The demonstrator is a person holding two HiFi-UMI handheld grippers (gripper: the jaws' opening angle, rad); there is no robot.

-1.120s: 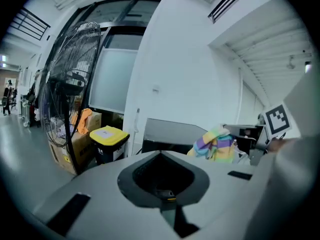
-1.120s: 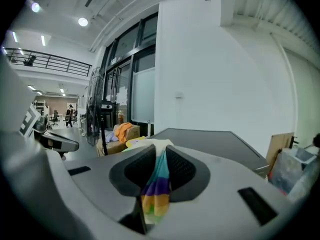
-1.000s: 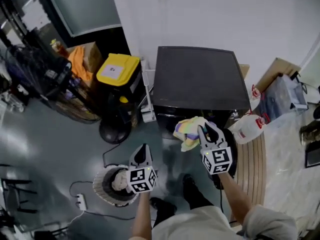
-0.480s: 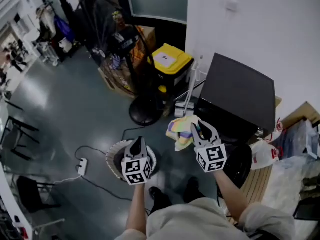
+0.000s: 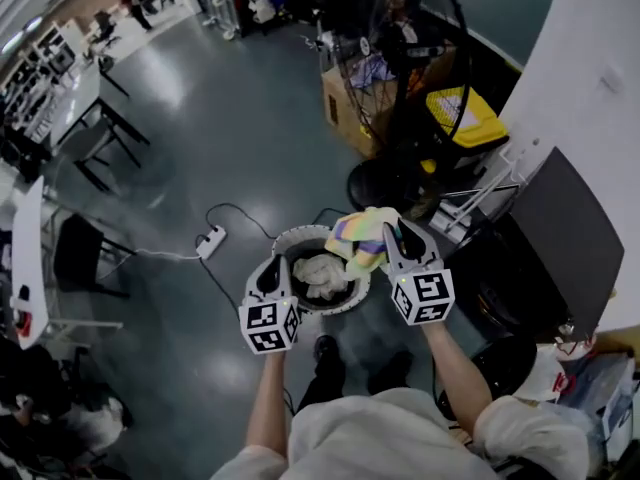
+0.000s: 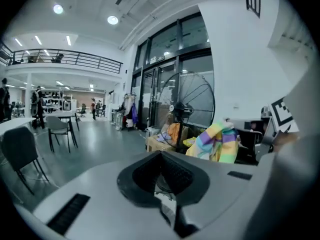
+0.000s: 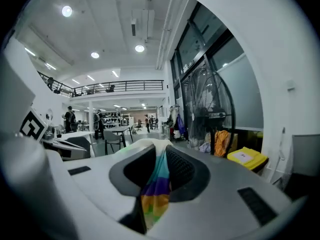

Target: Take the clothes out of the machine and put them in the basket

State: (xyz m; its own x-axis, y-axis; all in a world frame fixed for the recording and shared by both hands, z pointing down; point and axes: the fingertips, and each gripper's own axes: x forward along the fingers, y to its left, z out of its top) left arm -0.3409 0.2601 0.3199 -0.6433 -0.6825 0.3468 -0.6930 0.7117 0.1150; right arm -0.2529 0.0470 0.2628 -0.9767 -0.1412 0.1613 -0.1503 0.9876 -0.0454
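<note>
- The right tongs pinch a striped pastel cloth. In the right gripper view the cloth hangs down between the two pads.
- In the head view the cloth sits at the centre of the frame, over the upper right rim of the basket.
- The basket is round and white and stands on the floor. A pale cloth lies crumpled inside it.
- The left tongs are pressed together with nothing between them. Their tips are at the basket's lower left rim.
- The left gripper view shows the striped cloth right of centre, beside the right tongs.
- The dark machine stands at the right edge of the head view.
- A fan and a yellow lid are in the upper right.
</note>
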